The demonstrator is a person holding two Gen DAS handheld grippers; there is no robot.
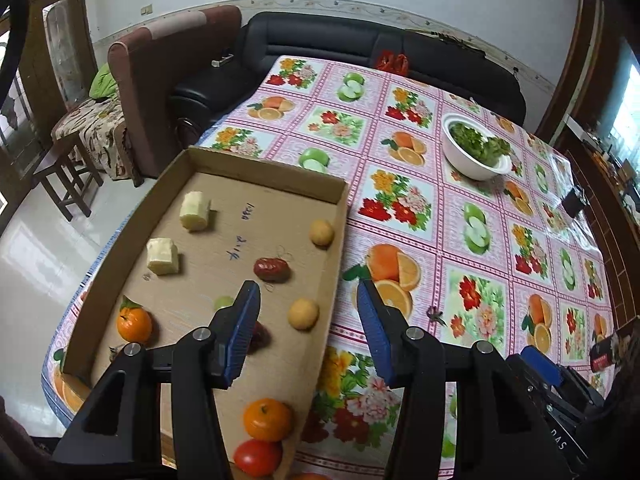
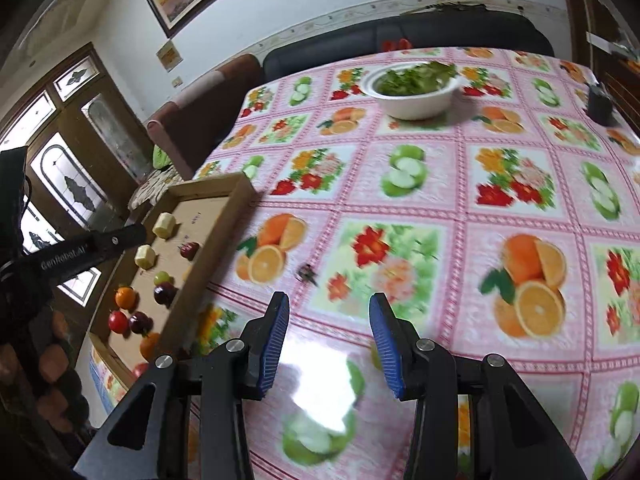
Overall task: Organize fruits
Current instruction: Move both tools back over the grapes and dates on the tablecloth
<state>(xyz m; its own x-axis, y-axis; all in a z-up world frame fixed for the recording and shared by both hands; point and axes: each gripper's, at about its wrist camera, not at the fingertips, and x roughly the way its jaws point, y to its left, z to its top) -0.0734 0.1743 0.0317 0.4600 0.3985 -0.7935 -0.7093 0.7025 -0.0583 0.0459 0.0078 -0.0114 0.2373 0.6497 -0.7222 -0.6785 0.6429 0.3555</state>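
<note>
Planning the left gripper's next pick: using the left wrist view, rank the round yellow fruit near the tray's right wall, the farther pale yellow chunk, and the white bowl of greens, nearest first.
1. Round yellow fruit, just ahead between the left gripper's fingers.
2. Pale yellow chunk, far left in the cardboard tray.
3. White bowl of greens, far right on the table.

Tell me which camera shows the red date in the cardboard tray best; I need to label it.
The left wrist view: the red date lies near the middle of the cardboard tray, sharp and just beyond the open left tool. In the right wrist view it is a small, blurred dark-red shape at the far left.
</note>
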